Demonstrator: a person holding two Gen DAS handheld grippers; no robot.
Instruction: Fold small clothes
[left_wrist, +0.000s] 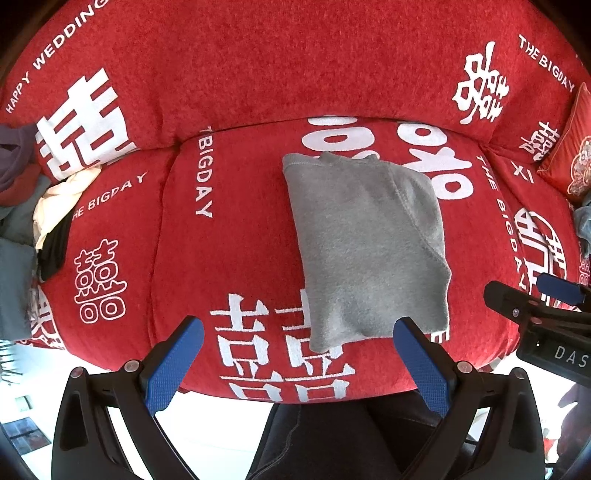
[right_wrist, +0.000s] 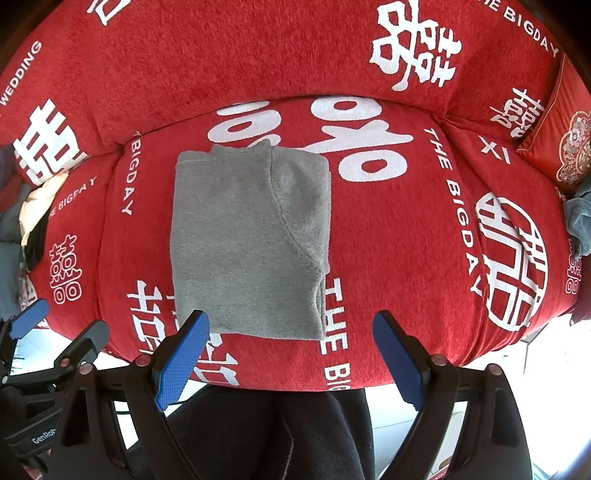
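Left wrist view. My left claw (left_wrist: 299, 354) stands wide and empty above the near edge of the sofa seat (left_wrist: 229, 266). The grey garment (left_wrist: 365, 243) lies mid-cushion, folded into a tidy upright rectangle, its near hem between my blue fingers (left_wrist: 173, 365). A heap of other clothes (left_wrist: 40, 221) waits at far left. I judge this fold finished; the next move calls for lifting the packet aside, or one more fold.

Right wrist view. My right claw (right_wrist: 291, 354) is likewise wide, gripping nothing, just short of the garment's near edge. The cloth is fleecy, with a curved seam (right_wrist: 288, 218) across its top layer and a collar bump (right_wrist: 258, 146) at the far edge.
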